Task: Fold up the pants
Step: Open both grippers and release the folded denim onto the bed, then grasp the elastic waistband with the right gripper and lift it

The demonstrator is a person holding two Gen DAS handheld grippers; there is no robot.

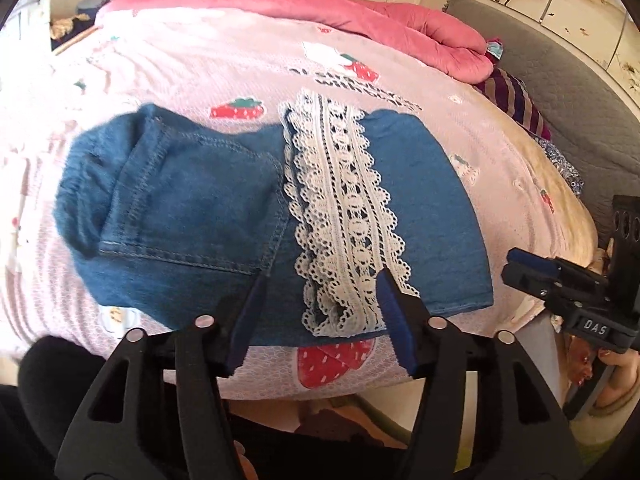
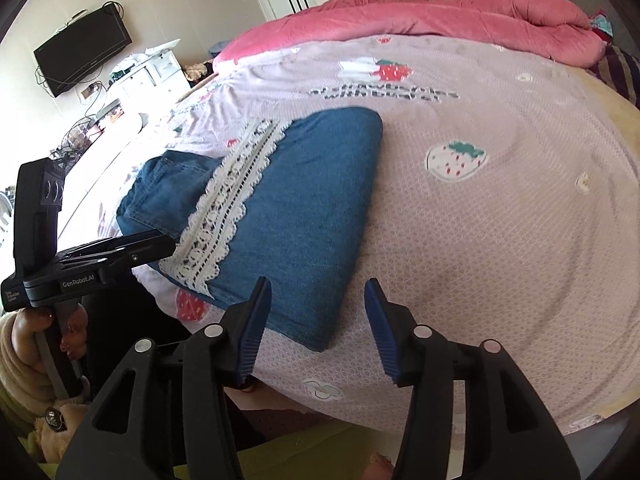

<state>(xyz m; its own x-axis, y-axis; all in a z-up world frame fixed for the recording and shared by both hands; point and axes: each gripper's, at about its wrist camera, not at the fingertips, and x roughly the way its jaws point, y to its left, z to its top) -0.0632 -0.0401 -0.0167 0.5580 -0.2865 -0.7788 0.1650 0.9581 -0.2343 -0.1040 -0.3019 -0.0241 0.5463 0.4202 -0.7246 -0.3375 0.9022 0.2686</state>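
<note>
The folded denim pants [image 1: 192, 216] with a white lace trim [image 1: 344, 220] lie on the bed's strawberry-print sheet [image 2: 500, 240], near its front edge. The left hand-held gripper [image 1: 320, 312] hangs over the near hem, its jaws spread and gripping nothing. The right hand-held gripper [image 2: 316, 328] is likewise spread at the pants' right corner, empty

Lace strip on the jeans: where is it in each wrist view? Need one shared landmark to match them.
Left wrist: white lace strip runs up the centre of the folded jeans.
Right wrist: lace strip sits left of centre, running diagonally.
Shared landmark: pink quilt at the bed's far edge.
</note>
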